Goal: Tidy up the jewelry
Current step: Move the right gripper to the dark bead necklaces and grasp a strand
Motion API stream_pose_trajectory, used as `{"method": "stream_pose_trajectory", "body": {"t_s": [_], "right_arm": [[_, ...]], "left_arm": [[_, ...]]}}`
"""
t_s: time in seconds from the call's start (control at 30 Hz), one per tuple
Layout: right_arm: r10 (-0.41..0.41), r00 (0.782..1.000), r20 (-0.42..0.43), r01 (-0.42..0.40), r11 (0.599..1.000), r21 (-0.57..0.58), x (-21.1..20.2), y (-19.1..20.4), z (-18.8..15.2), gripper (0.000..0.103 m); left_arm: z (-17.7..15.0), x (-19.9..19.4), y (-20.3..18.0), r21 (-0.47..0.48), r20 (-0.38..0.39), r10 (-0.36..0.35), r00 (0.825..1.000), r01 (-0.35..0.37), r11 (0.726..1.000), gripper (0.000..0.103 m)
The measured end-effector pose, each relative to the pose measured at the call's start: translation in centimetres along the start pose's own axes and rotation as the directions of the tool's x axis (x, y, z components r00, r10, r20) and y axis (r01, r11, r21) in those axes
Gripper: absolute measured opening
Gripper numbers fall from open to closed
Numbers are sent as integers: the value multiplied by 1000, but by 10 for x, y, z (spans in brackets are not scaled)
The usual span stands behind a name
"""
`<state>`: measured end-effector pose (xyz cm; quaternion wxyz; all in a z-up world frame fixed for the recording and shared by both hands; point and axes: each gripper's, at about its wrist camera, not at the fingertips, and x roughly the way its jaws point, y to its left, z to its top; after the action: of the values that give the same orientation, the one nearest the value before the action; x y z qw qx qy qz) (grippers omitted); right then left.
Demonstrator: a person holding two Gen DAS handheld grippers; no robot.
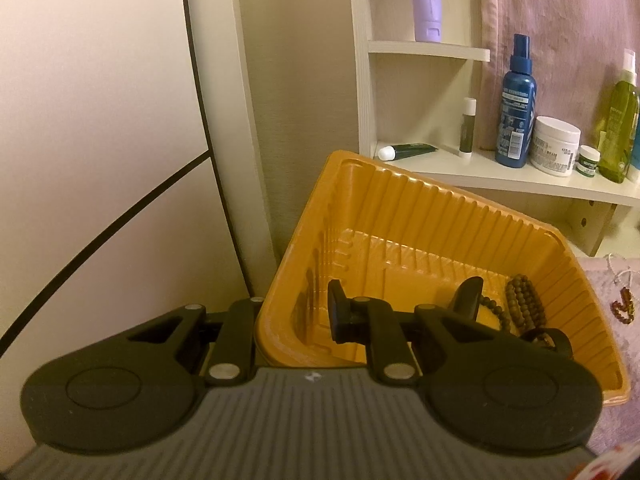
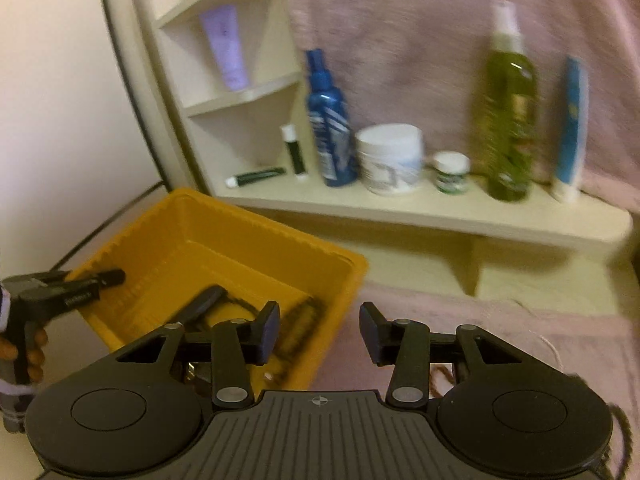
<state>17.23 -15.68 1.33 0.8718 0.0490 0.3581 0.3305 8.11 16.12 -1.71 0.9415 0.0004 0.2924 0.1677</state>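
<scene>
An orange ribbed plastic tray (image 1: 420,216) (image 2: 224,236) sits on a pink cloth (image 2: 500,320). Brown bead bracelets (image 1: 524,304) lie in its right part, blurred in the right wrist view (image 2: 300,328), next to a black oblong piece (image 1: 468,296). My left gripper (image 1: 300,314) (image 2: 100,284) is shut on the tray's near left wall, one finger inside and the other hidden outside. My right gripper (image 2: 320,332) hangs open over the tray's right rim with nothing between its fingers. A reddish bead piece (image 1: 624,308) and a thin white chain (image 1: 616,270) lie on the cloth to the right of the tray.
Behind the tray a cream corner shelf (image 2: 400,210) carries a blue spray bottle (image 2: 328,120), a white jar (image 2: 390,158), a small jar (image 2: 452,172), a green bottle (image 2: 508,112) and tubes. A white curved panel (image 1: 100,120) stands on the left. A hand (image 2: 28,356) holds the left gripper.
</scene>
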Motion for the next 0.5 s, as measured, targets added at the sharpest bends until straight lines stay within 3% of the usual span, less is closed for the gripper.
{"method": "stream_pose_trajectory", "body": {"t_s": [0.17,0.27,0.4,0.5], "right_arm": [[-66,998,-8,66,995,73,-23,-32,-22,47],[-126,992,-7,126,986,108,-40,-53,-36,55],[-234,972,-13,233,963,134,-59,-86,-55,71],[-313,949,-41,315,937,151,-66,-112,-67,73]], "left_arm": [[0,0,-1,8,-4,9,1000,-9,1000,15],[0,0,-2,12,-5,14,1000,-14,1000,15],[0,-1,-3,21,-4,17,1000,-17,1000,15],[0,-1,-3,28,-5,21,1000,-21,999,15]]}}
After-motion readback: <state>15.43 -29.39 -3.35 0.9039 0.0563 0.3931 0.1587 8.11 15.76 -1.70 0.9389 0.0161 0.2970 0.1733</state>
